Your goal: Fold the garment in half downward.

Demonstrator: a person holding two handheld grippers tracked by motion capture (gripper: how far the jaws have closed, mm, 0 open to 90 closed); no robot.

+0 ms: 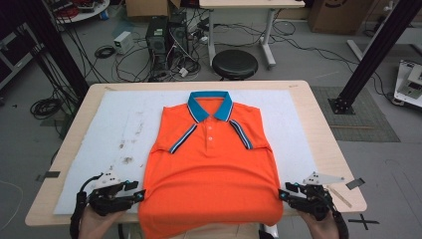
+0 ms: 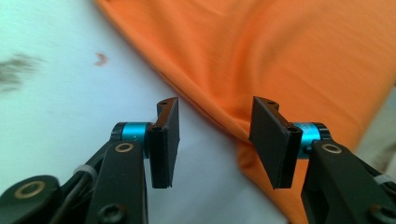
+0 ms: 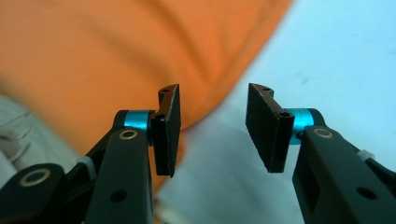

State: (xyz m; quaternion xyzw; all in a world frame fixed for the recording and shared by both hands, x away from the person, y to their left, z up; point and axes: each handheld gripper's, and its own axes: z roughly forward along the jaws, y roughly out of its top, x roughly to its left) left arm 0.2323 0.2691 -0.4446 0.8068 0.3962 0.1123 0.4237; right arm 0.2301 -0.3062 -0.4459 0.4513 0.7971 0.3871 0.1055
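Bare mat (image 1: 99, 134) at nine and three o'clock, open passage; shirt (image 1: 211, 169) blocks the middle, hem edges inside both grippers' spread jaws.

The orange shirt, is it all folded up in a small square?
No, the orange shirt lies spread flat on the white mat, collar up top and hem hanging over the near table edge.

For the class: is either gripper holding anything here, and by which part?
Nothing is held. The left gripper and right gripper stand open at the side edges of the orange polo shirt.
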